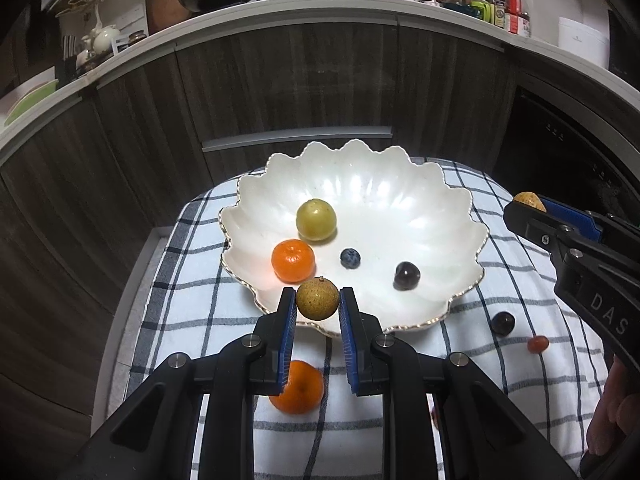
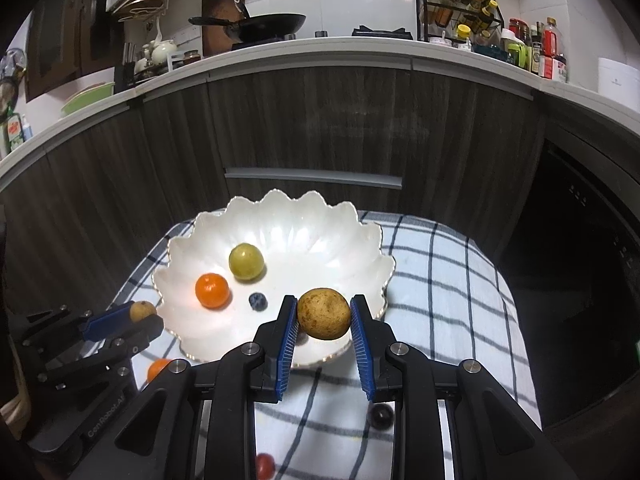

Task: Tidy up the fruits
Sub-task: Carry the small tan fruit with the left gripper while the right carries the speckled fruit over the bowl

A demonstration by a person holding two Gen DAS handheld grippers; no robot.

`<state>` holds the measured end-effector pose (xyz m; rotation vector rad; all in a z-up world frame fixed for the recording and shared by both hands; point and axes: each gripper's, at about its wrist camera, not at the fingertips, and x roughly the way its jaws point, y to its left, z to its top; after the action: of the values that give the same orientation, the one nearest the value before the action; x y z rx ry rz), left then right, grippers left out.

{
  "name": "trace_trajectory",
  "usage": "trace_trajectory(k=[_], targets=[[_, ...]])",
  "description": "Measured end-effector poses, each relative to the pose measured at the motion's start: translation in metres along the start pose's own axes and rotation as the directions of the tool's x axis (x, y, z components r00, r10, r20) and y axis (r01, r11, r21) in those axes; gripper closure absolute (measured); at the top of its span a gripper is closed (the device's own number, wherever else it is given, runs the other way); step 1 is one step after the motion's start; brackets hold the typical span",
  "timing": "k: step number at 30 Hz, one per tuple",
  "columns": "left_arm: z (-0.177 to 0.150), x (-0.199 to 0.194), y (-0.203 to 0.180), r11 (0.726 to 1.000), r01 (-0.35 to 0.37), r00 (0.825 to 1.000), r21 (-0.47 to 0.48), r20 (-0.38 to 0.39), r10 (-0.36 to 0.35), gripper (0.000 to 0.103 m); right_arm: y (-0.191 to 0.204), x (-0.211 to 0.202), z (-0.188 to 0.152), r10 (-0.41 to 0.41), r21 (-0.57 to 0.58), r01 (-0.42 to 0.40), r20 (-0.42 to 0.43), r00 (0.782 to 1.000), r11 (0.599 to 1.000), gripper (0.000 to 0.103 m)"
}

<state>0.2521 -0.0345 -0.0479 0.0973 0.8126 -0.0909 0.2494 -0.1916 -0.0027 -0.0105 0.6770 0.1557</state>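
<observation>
Left gripper (image 1: 318, 300) clamps a small brown fruit (image 1: 317, 298) above the white bowl's (image 1: 440, 216) near rim. Right gripper (image 2: 324, 314) clamps a larger brown fruit (image 2: 324, 314), likewise just short of the bowl, which lies ahead and below.

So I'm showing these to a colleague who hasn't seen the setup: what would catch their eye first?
Probably the scalloped white bowl on the checked cloth, holding a green fruit, a mandarin, a blueberry and a dark grape. Next, each claw grips a speckled brown longan near the bowl's front rim: the left claw one longan, the right claw another.
</observation>
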Motion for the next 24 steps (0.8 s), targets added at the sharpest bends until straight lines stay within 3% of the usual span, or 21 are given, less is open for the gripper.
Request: trace_trajectory(k=[24], targets=[[0.03,0.033,0.001,1.0,-0.002,1.0,-0.01,-0.018,0.002,0.081,-0.012,0.041,0.031,0.001,-0.005,-0.001,0.0,1.0,1.0,0.075]])
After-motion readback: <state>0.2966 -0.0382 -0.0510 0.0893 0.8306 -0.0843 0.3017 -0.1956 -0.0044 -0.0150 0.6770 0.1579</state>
